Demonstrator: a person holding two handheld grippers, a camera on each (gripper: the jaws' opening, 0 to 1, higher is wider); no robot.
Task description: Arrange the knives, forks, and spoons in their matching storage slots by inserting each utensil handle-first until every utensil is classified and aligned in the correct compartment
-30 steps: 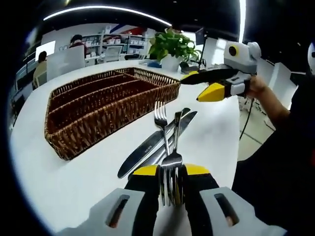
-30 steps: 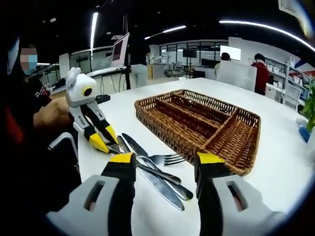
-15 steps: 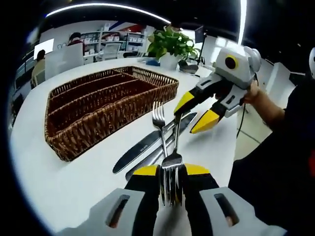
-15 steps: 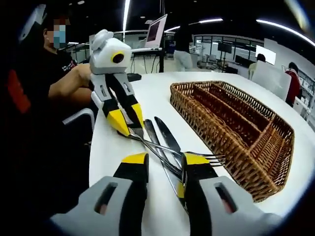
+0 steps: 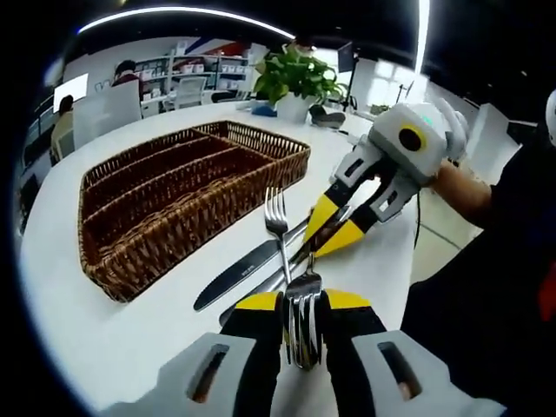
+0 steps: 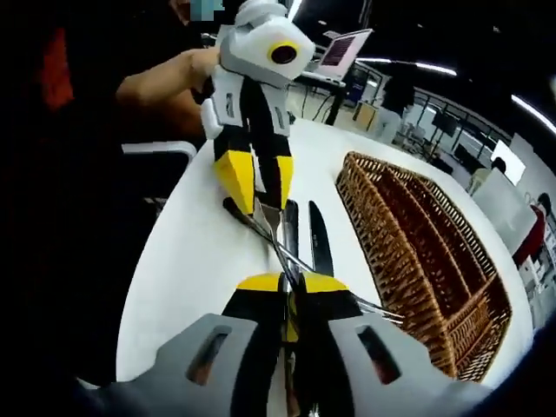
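Note:
A fork (image 5: 304, 282) is held above the white table by its tines, with my left gripper (image 5: 301, 300) shut on them. Its handle runs up into my right gripper (image 5: 333, 228), whose yellow jaws have shut on it from the right. In the right gripper view the same fork (image 6: 276, 239) spans from my right gripper (image 6: 289, 282) to the left gripper (image 6: 261, 195). Under it lie two knives (image 5: 239, 274) (image 6: 320, 243) and a second fork (image 5: 276, 208). The wicker cutlery basket (image 5: 182, 187) (image 6: 417, 252) stands beside them, with bare slots.
A potted plant (image 5: 295, 82) stands at the table's far end beyond the basket. A person's arm (image 5: 465, 187) and dark body are at the right table edge. A chair (image 6: 161, 152) and a laptop (image 6: 346, 52) are off the table's side.
My right gripper has come down from over the table and shut on the handle of the fork in my left gripper. The left gripper has kept its hold.

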